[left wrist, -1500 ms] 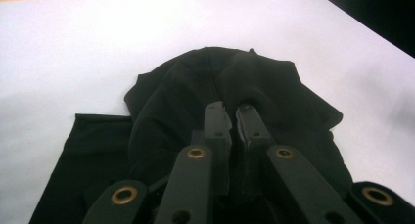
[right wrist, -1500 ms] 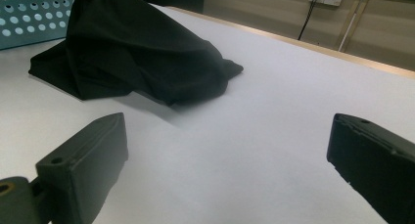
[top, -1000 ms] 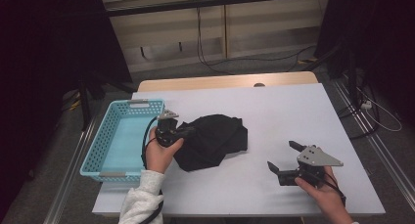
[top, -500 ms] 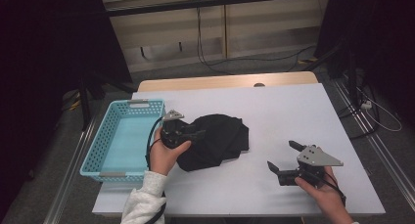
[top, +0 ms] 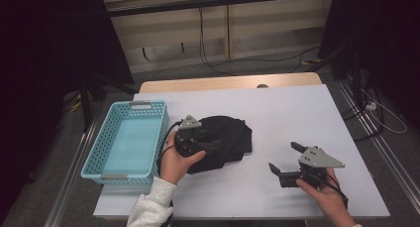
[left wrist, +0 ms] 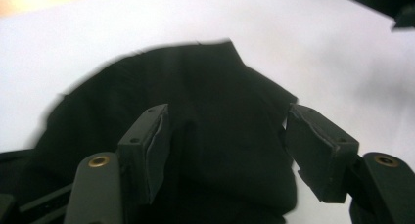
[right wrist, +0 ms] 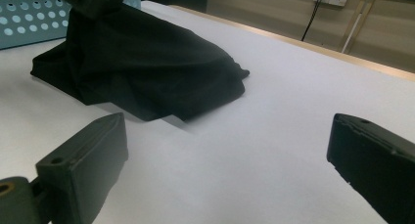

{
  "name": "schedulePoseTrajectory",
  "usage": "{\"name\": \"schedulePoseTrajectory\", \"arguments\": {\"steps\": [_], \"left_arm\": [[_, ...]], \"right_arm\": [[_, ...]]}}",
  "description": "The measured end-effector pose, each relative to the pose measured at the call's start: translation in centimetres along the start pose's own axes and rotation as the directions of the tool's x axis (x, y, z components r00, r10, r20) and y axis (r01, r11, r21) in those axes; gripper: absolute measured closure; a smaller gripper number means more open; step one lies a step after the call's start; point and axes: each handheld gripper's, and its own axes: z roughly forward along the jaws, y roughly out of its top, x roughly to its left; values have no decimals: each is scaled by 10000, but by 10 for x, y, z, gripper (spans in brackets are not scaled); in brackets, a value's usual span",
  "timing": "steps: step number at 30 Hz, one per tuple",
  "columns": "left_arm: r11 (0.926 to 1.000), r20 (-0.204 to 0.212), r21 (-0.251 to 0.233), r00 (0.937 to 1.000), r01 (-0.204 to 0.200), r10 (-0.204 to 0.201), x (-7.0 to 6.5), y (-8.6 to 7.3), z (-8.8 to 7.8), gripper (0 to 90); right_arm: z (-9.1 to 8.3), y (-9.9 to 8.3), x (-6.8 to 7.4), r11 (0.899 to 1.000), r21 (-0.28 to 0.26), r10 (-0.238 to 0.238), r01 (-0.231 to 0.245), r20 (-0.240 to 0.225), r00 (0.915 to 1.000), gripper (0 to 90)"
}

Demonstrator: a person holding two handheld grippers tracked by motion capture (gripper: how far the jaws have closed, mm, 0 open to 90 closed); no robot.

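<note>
A crumpled black cloth [top: 230, 138] lies on the white table, just right of the basket. My left gripper [top: 212, 144] is over the cloth's left part, pointing right. Its jaws have just been opening. In the left gripper view the left gripper [left wrist: 230, 136] stands open with the cloth [left wrist: 215, 101] lying under and between the pads, which do not press it. My right gripper [top: 286, 157] rests open near the front right of the table, pointing left at the cloth. The right gripper [right wrist: 225, 150] has bare table between its jaws, and the cloth [right wrist: 147, 62] lies farther off.
A light blue perforated basket [top: 94, 160] stands at the table's left edge, close to the cloth, and looks empty. Its wall [right wrist: 29, 18] shows behind the cloth in the right gripper view. The white table [top: 297, 108] has open surface to the back and right.
My left hand has moved to the right, farther over the black cloth. The cloth's left part has settled a little. The right gripper has stayed in place.
</note>
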Motion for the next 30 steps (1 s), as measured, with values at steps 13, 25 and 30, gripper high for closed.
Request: {"name": "schedulePoseTrajectory", "arguments": {"steps": [13,25,30], "left_arm": [[9900,-95,1320,9986,-500,517,-15,-18,41,479],[9936,202,1132,9998,9,-32,-8,-10,27,818],[9986,434,524,9990,105,-128,0,4,9,819]], "right_arm": [[14,1,-4,9995,286,146,-144,-73,9999,13],[45,6,-15,9873,1213,962,-1027,580,9937,34],[61,13,-20,9837,1471,972,-1039,523,9939,88]]}}
